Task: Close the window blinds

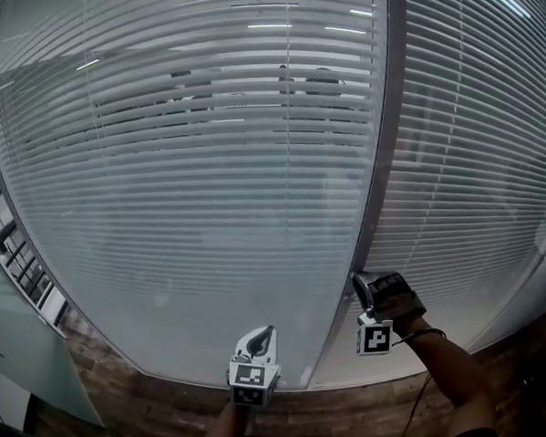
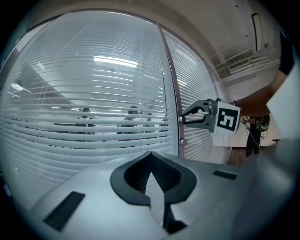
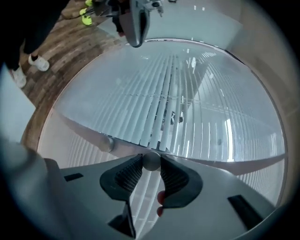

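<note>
Two blinds [image 1: 189, 190] [image 1: 471, 157], two hand-held grippers [image 1: 266, 332] [image 1: 357, 278], two knobs [image 3: 151, 161] [image 3: 107, 143].

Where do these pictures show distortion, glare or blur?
Head view: the lens bows the straight blinds and frame. Left gripper view: ceiling-light reflections glare across the blinds; the near jaws look soft. Right gripper view: corners go black; the knob between the jaws is sharp.

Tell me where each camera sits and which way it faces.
Head view: on the person's head, facing the blinds; shows left gripper, right gripper, right forearm.
Left gripper view: rides the left gripper, faces blinds past shut jaws; shows right gripper.
Right gripper view: rides right gripper, faces blinds; jaws clamp a knob.
Shared: blinds in all.
</note>
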The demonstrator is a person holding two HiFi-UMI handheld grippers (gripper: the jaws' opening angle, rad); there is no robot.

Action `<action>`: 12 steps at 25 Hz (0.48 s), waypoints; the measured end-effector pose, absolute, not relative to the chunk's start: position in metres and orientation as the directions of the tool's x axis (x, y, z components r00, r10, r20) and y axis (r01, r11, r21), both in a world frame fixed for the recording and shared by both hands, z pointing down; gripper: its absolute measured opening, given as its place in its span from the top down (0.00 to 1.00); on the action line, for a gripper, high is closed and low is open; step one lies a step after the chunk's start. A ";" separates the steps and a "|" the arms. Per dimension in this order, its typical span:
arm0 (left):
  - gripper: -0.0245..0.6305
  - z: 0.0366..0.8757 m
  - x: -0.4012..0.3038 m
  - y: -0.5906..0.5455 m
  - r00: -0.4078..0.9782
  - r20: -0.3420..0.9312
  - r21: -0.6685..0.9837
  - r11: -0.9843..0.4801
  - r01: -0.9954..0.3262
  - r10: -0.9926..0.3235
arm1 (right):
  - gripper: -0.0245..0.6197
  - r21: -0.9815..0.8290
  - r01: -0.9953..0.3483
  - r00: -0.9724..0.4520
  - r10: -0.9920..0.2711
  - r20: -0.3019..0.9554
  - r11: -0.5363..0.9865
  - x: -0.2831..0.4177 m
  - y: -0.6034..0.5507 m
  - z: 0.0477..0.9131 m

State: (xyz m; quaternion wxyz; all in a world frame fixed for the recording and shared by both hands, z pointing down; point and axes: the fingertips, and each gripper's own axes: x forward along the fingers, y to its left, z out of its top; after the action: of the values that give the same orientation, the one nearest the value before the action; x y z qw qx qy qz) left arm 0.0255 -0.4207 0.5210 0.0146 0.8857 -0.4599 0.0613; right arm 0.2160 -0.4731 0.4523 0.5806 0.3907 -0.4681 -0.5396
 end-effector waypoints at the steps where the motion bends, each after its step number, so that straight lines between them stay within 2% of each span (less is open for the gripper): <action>1: 0.96 0.519 0.026 -0.421 0.569 0.122 -0.028 -0.576 -0.817 -0.813 | 0.76 0.956 0.276 -0.034 -0.992 0.118 0.104 0.213 -0.473 0.450; 8: 0.96 0.514 0.031 -0.420 0.576 0.117 -0.046 -0.584 -0.810 -0.809 | 0.76 0.961 0.254 -0.023 -0.992 0.120 0.111 0.216 -0.475 0.454; 12: 0.96 0.510 0.030 -0.417 0.572 0.108 -0.029 -0.577 -0.816 -0.813 | 0.76 0.989 0.102 0.009 -0.994 0.105 0.106 0.224 -0.475 0.450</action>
State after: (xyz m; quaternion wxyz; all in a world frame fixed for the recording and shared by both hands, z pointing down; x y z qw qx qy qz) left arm 0.0298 -0.4174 0.5104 0.0118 0.8864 -0.4595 0.0547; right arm 0.2241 -0.4750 0.4505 0.5516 0.4472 -0.4986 -0.4971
